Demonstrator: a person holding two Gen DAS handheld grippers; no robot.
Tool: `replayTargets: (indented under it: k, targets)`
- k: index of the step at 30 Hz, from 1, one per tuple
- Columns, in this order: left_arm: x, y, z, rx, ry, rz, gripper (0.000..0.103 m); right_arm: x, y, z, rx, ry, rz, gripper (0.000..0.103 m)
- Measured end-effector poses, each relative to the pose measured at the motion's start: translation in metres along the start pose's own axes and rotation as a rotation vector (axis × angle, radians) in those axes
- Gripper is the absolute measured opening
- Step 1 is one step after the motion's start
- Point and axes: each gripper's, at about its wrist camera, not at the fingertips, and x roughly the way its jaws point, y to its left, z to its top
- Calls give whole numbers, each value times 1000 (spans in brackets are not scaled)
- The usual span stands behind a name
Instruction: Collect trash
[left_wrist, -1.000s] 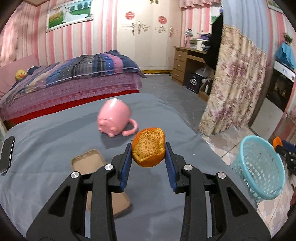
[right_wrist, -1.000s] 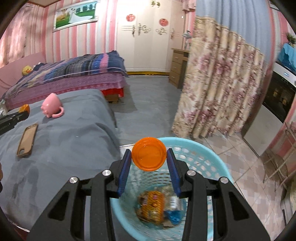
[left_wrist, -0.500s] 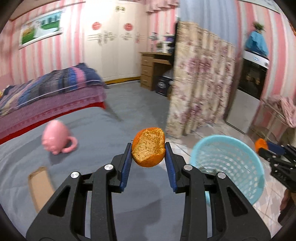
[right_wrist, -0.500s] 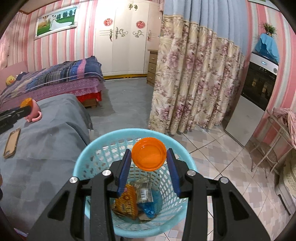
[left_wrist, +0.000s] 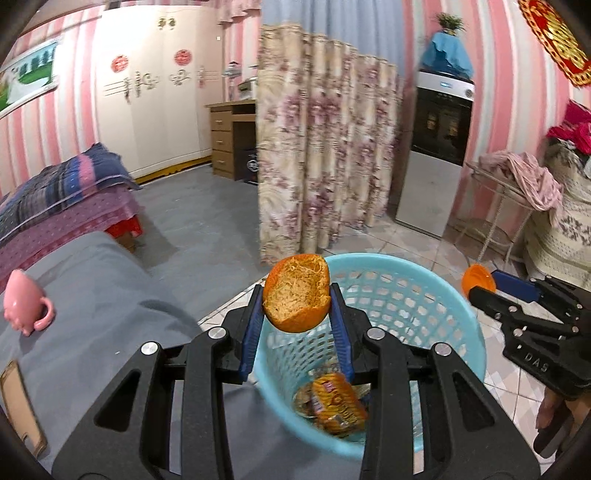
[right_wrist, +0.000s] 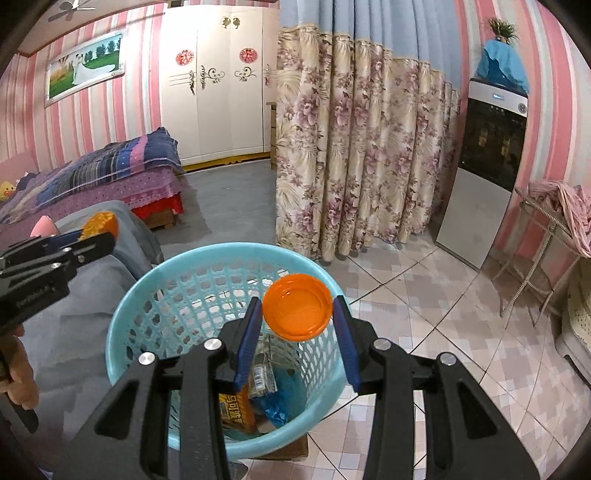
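Note:
A light blue mesh basket (left_wrist: 424, 273) stands on the tiled floor beside the grey-covered surface. My left gripper (left_wrist: 296, 293) hangs over its near rim with a hollow orange peel half (left_wrist: 295, 314) between the blue pads. The jaws are opening, and the peel still sits against both pads. Over the basket (right_wrist: 155, 280) in the right wrist view, my right gripper (right_wrist: 296, 306) is shut on a round orange lid (right_wrist: 297, 314). Each view shows the other gripper at its side edge: the right one (left_wrist: 478, 284), the left one (right_wrist: 98, 229). A yellow wrapper (left_wrist: 338, 406) and other trash lie at the basket's bottom.
A pink mug (left_wrist: 24, 306) lies on its side on the grey cover (left_wrist: 110, 295), with a brown phone case (left_wrist: 20, 406) nearer. A flowered curtain (left_wrist: 321, 147) hangs behind the basket. A fridge (left_wrist: 436, 166) and a wire rack with clothes (left_wrist: 517, 177) stand to the right.
My left gripper swung right with the peel, from above the grey cover to above the basket rim. The right gripper carried the lid further over the basket's opening.

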Motion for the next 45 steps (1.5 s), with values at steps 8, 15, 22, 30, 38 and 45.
replayTargets:
  k: [8, 15, 22, 30, 38, 45]
  targets:
    - [-5, 19, 16, -20, -27, 66, 81, 3, -2, -3, 13, 6, 2, 40]
    - [-26, 54, 11, -69, -35, 131, 88, 13, 13, -5, 30, 20, 19, 40]
    - [-34, 79, -3, -111, -19, 168, 90, 33, 36, -1, 23, 37, -13, 55]
    - [-58, 103, -14, -140, -34, 208, 97, 30, 46, -3, 31, 18, -38, 97]
    - [-114, 121, -25, -159, -63, 261, 97, 4, 70, -6, 16, 15, -11, 99]
    - [-185, 144, -55, -203, -51, 324, 97, -42, 115, -8, 26, -51, 85, 99]
